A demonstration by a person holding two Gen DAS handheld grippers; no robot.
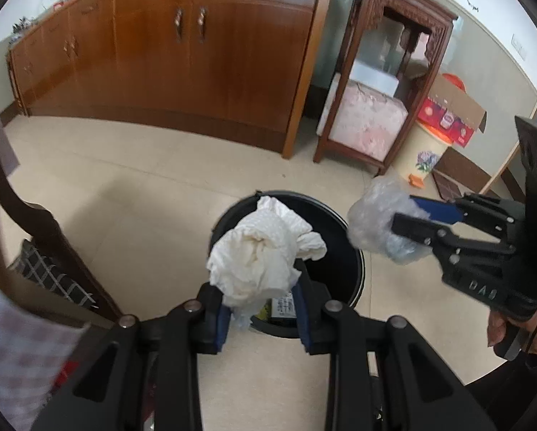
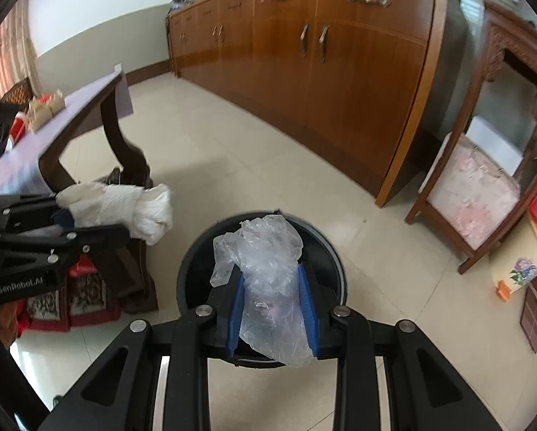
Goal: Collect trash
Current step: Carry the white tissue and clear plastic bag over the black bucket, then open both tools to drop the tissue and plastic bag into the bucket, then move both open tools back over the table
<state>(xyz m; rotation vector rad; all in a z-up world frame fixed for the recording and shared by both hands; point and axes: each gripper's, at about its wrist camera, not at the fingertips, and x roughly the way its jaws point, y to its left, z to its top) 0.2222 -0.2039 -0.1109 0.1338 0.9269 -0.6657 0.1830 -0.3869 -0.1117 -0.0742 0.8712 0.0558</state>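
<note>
My left gripper [image 1: 263, 292] is shut on a crumpled white paper towel [image 1: 261, 248] and holds it above the round black trash bin [image 1: 343, 269] on the floor. My right gripper [image 2: 272, 298] is shut on a crumpled clear plastic bag [image 2: 264, 269], also above the bin [image 2: 196, 255]. In the left wrist view the right gripper [image 1: 404, 215] with its bag [image 1: 376, 215] is at the right of the bin. In the right wrist view the left gripper [image 2: 63, 222] with the towel [image 2: 124, 204] is at the left. Some trash lies inside the bin [image 1: 282, 307].
A long wooden sideboard [image 1: 182, 57] stands behind on the tiled floor. A carved wooden stand [image 1: 379, 82] with a pink bundle is right of it, beside a cardboard box [image 1: 451, 111] on a cream container. A table [image 2: 70, 115] with a cloth stands at the left.
</note>
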